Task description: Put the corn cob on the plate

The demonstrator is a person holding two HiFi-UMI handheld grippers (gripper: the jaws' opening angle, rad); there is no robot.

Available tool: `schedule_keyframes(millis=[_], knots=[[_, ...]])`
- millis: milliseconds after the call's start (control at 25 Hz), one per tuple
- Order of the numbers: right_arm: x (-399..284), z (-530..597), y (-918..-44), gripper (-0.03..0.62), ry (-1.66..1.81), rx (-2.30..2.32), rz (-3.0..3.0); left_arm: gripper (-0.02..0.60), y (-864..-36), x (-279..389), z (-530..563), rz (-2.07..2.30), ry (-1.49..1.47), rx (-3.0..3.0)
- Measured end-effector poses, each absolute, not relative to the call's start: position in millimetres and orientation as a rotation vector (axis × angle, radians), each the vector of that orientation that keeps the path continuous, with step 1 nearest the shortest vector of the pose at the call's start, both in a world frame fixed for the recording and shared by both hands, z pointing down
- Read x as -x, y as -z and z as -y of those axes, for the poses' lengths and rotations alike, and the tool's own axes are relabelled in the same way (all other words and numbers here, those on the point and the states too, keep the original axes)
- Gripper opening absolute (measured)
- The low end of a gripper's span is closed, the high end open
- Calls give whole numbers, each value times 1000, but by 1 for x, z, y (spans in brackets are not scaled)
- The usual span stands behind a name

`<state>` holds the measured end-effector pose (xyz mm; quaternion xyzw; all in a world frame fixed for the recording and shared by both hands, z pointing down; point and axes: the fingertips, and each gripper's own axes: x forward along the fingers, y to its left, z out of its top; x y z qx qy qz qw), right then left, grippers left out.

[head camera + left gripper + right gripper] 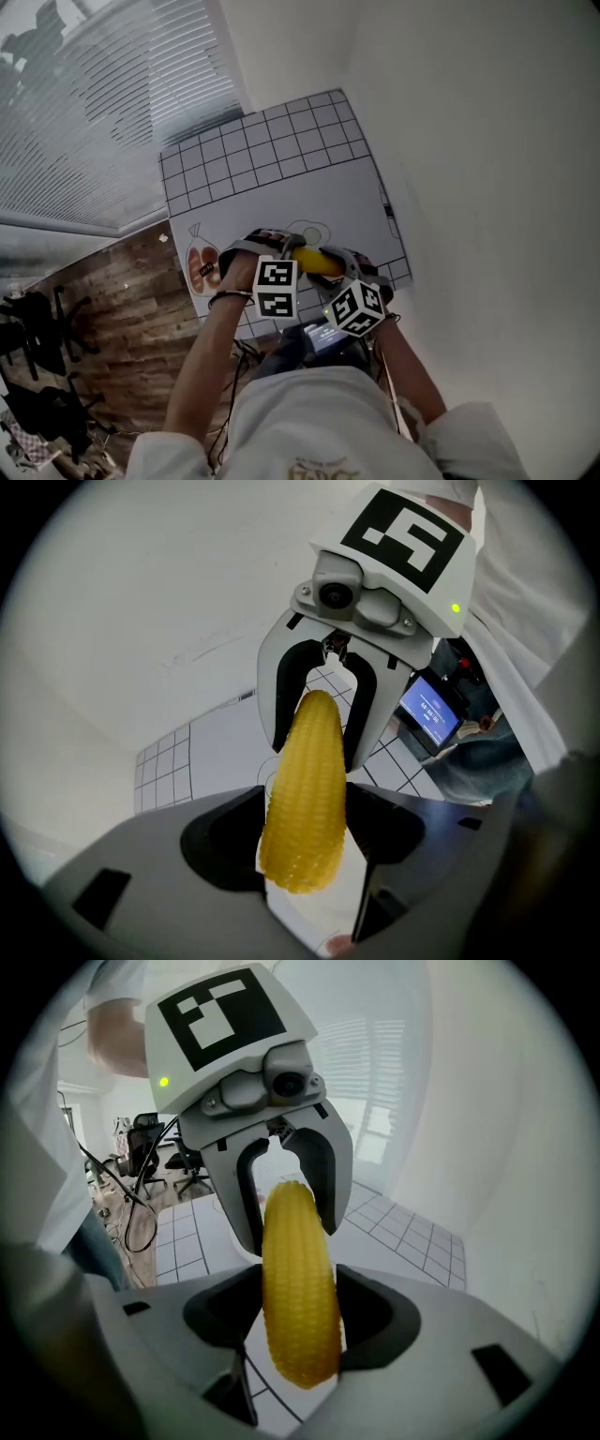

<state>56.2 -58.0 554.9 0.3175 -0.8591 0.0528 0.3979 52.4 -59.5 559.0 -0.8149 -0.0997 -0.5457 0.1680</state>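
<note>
Corn cob (317,262) aloft, left tool (306,817) and right tool (298,1293) each clamping an end; plate (309,231), apparently at the desk's (272,192) front edge, not yet reached.

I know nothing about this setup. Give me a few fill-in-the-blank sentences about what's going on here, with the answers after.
1. The corn cob is ____ in colour.
2. It is held by ____ grippers at once: the left hand-held gripper on one end, the right hand-held gripper on the other.
3. Black lines form a ____ on part of the white mat below.
Answers: yellow; two; grid.
</note>
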Motion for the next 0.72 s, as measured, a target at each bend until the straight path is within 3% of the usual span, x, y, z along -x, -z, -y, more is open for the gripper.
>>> schedule_keyframes(millis=[720], knots=[[47, 66, -551, 250, 61, -417, 2262, 273, -557, 51, 66, -122, 1694, 2487]])
